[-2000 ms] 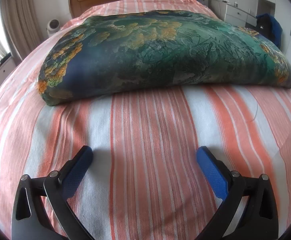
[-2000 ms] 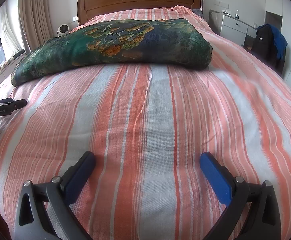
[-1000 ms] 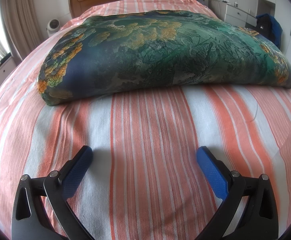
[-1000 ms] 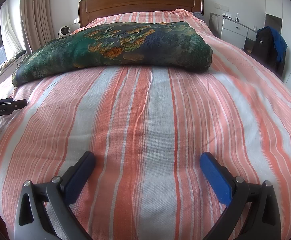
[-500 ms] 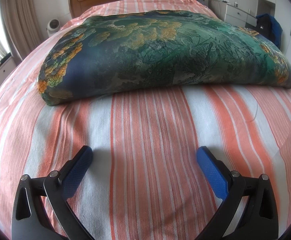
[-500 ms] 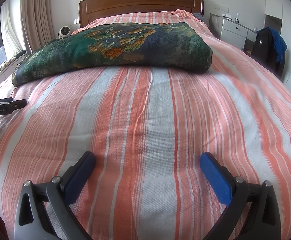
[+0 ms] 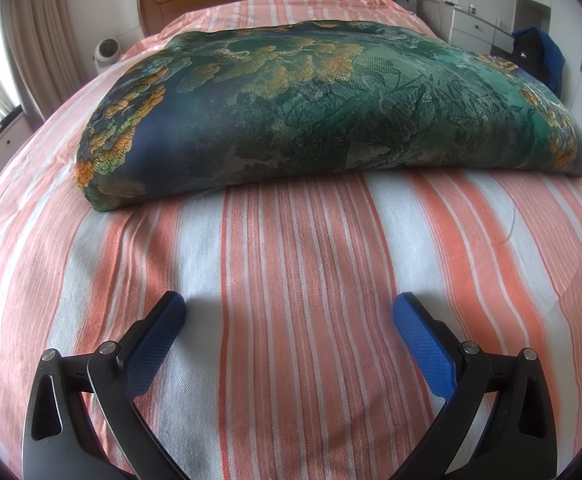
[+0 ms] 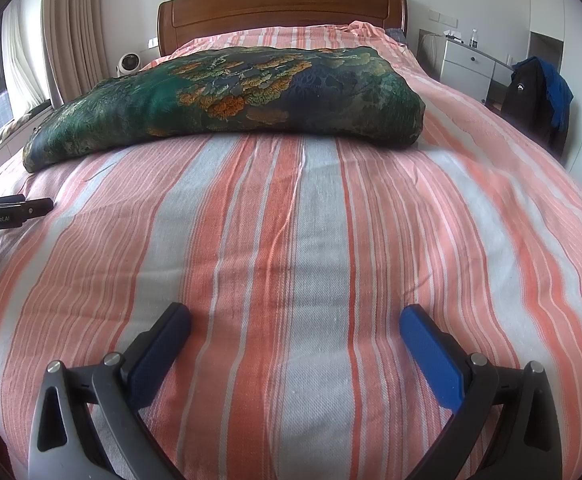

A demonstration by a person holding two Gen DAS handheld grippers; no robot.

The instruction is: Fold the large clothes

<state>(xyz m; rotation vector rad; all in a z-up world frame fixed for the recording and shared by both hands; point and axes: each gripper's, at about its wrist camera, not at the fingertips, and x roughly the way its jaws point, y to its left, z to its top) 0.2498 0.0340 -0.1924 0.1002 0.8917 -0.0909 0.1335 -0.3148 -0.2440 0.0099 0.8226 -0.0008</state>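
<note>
The bed, under its striped sheet, fills both views. Ahead of both tongs, well apart from their tips, lies the cloth, a large green and blue printed piece already doubled into a thick, soft slab.

Likely risks: the fabric looks slick, so a shallow pinch at its near edge could catch only the top layer and peel the fold open; a low approach could snag the sheet instead.

The left tongs sit low over the sheet, pointing straight at the slab, jaws spread wide and empty. The right tongs are posed alike, further back, also wide and empty.
</note>
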